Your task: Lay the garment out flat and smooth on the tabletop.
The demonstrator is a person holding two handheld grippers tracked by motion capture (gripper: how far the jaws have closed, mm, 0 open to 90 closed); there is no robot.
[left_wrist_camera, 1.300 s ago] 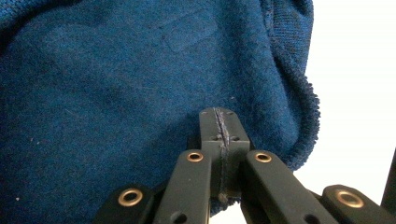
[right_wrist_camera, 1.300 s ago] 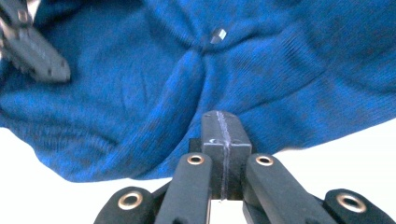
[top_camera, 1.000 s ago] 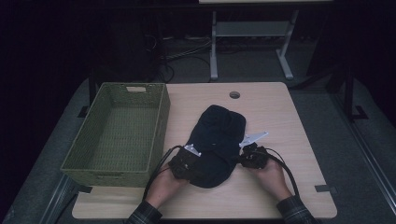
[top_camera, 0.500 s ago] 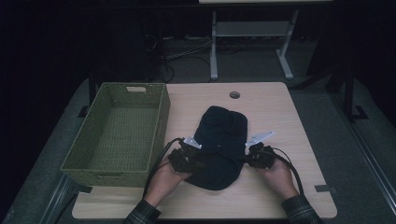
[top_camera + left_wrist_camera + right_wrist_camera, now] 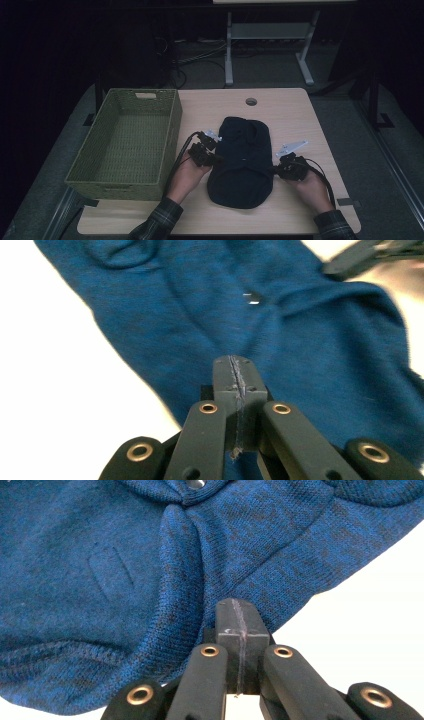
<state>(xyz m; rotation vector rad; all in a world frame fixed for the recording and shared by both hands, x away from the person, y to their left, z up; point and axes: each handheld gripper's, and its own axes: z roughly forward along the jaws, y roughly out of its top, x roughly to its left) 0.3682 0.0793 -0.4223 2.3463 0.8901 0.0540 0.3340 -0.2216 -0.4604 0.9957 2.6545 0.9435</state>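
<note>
Blue knit garment point(image 5: 242, 162) lengthwise front-to-back, left gripper point(image 5: 214, 159) and right gripper point(image 5: 279, 171) jaws pinching its sides

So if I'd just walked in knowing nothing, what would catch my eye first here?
Probably the dark blue knit garment lying mid-table, with a person's two hands working at its sides. The left gripper and right gripper each have their black jaws closed at its edges, apparently pinching the fabric. Next you'd notice the green woven basket standing empty at the table's left.
</note>
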